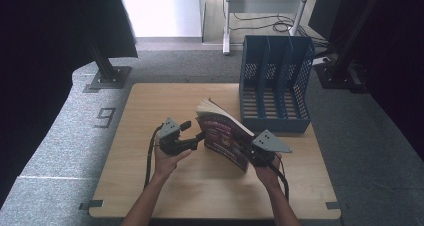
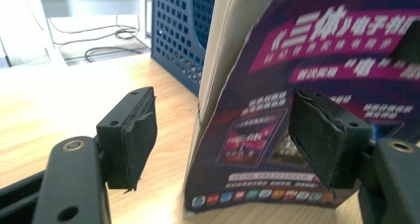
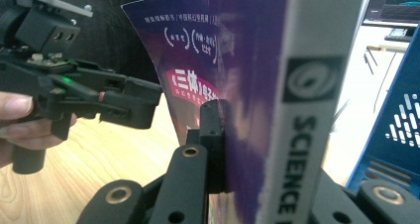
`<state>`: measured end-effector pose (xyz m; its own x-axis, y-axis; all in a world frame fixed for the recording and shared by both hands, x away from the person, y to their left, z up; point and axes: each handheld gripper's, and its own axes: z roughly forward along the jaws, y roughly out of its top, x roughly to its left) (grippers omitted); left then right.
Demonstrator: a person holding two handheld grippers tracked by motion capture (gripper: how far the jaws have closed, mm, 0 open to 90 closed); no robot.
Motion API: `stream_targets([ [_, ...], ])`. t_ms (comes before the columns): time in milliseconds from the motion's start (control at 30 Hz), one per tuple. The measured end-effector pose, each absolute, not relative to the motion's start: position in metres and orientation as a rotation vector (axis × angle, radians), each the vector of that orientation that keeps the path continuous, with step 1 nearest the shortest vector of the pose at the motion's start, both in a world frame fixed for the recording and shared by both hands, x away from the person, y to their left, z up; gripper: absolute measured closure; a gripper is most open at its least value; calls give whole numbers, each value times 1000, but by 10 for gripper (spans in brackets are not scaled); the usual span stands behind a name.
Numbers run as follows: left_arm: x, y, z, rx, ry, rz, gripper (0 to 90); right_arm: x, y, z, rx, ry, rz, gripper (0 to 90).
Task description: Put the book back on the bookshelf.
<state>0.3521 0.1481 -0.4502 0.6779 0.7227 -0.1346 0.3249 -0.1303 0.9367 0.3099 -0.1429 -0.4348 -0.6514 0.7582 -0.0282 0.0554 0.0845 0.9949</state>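
Standing a magazine (image 1: pixel 223 136) on its lower edge is the work in hand here, at the centre of the high view on the wooden counter (image 1: pixel 200 186), just in front of the blue file rack (image 1: pixel 276 81) in the upper right of that frame. The right gripper (image 1: pixel 253 153) has its jaws clamped on the magazine near the spine; in the right gripper view the spine with its white lettering rises up the middle of the frame, pinched between the two black jaws at the bottom. The left gripper (image 1: pixel 192 133) sits just left of the magazine with its jaws spread apart. In the left gripper view the purple cover (image 2: pixel 317 110) fills the right half; the right-hand jaw is in front of the cover, the left-hand one is clear of the page block, and whether either touches paper I cannot tell.

To do this step well, I judge the right gripper should keep a firm pinch near the spine so the soft cover does not sag or fan open. The left gripper would best close across the free edge, taking cover and pages together, low enough to steady the magazine upright. With both holds set, the magazine could then be lifted level and its spine lined up with one slot of the file rack, avoiding the dividers.
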Motion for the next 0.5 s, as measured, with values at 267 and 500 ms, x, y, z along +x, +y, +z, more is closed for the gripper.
stream_targets([
  [267, 337, 158, -462, 1746, 862, 444, 269, 308, -142, -435, 798, 1804, 1618, 814],
  [500, 334, 164, -471, 1769, 886, 432, 270, 308, -142, -435, 801, 1797, 1615, 814],
])
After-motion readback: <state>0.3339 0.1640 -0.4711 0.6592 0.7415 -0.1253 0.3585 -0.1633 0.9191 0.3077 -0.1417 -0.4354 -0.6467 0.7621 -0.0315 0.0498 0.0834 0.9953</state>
